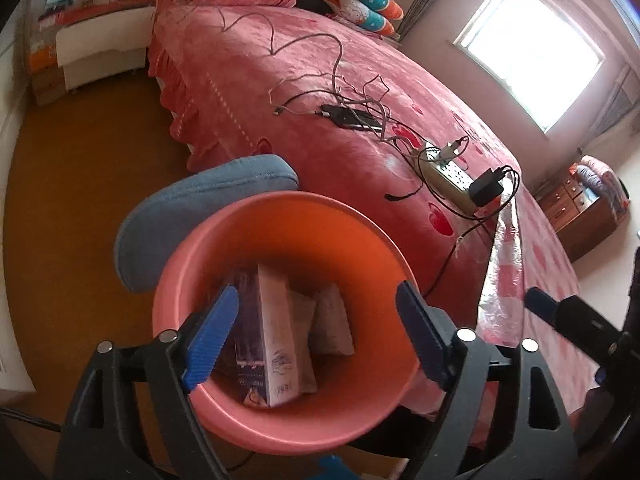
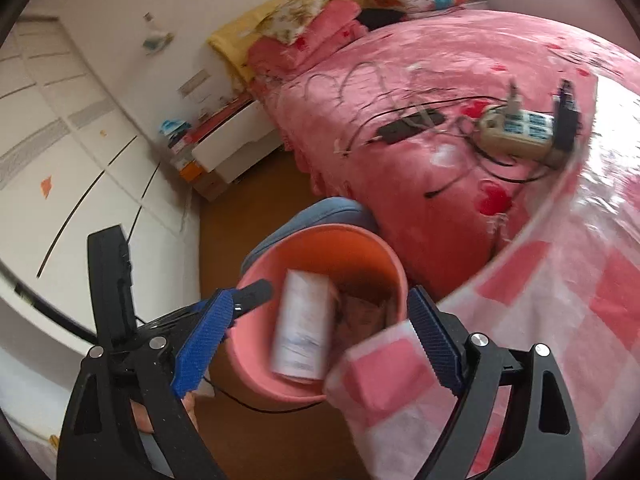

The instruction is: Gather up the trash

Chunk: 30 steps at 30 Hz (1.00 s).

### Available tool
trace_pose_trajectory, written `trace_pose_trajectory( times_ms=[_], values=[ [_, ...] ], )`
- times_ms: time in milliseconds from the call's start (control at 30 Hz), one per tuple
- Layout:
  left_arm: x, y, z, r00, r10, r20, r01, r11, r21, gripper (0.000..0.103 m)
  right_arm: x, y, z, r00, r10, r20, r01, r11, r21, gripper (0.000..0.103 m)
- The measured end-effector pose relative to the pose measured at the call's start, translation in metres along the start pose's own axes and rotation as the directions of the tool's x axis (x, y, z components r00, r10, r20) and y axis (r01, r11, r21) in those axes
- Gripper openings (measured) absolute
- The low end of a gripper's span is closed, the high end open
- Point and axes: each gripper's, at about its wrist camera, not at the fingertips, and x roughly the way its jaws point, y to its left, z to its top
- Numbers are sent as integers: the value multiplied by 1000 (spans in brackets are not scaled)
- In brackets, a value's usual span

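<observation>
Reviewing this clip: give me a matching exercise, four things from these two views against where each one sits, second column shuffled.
Things:
1. white carton
2. power strip
3. blue cushion
4. left claw

Places:
A. on the pink bedspread
B. open above the bin's mouth
C. inside the pink bin
D. behind the bin, by the bed's edge

Pairs: 1-C, 2-A, 3-D, 4-B

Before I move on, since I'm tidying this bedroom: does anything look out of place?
Yes: a power strip with chargers plugged in and a tangle of cables lie loose on the pink bed, an odd spot for them. The trash bin stands upright, boxes inside, nothing spilled.
</observation>
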Motion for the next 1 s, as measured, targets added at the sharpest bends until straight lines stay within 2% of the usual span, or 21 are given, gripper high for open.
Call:
trace_pose_trajectory(
  times_ms=[100, 167, 333, 433, 600, 1000],
  values=[
    [-3, -2, 2, 999, -3, 38, 3, 1000, 7, 84, -13, -10, -2, 998, -52, 41, 51, 999, 18, 92],
    [-7, -6, 3, 998, -1, 58, 0, 1000, 18, 89, -23, -17, -4, 994, -93, 66, 91, 995, 29, 92],
    [-18, -22, 2, 994, 7, 113, -16, 997, 80, 95, -44, -33, -10, 981, -162, 109, 158, 987, 41, 94],
    [-19, -33, 1, 994, 7, 113, -19, 994, 106, 96, -53, -40, -14, 973, -196, 123, 191, 980, 47, 94],
    [-20, -58, -3, 994, -32, 102, 15, 986, 166, 96, -68, -53, -23, 954, -256, 153, 251, 966, 53, 94],
    [-26, -123, -17, 989, -119, 89, 89, 953, 291, 97, -102, -84, -43, 920, -342, 193, 327, 939, 107, 94]
  ],
)
